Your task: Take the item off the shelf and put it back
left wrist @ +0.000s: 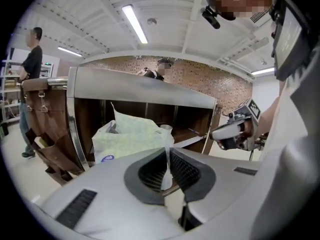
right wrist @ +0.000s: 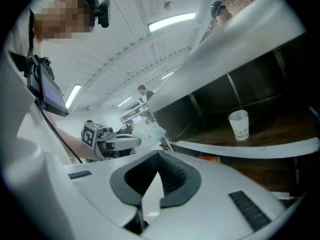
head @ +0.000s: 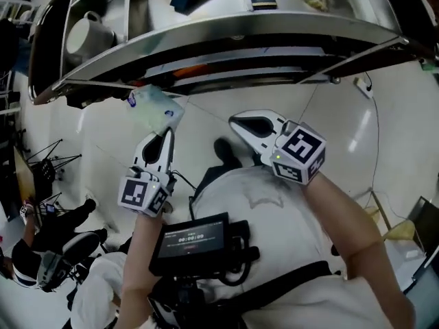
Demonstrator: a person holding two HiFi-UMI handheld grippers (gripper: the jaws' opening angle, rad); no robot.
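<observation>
Left tool [head: 167, 134], at middle left of the head view, is clamped on one edge of the pale green packet [head: 156, 108]. The packet sits just below the shelf's [head: 226, 38] steel front rim in the frame. Right tool [head: 236, 122], near centre, has its jaws together on nothing.

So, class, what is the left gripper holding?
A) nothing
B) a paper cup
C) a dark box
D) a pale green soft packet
D: the left gripper has its jaws pinched on the thin edge of the pale green packet, in front of the shelf.
</observation>
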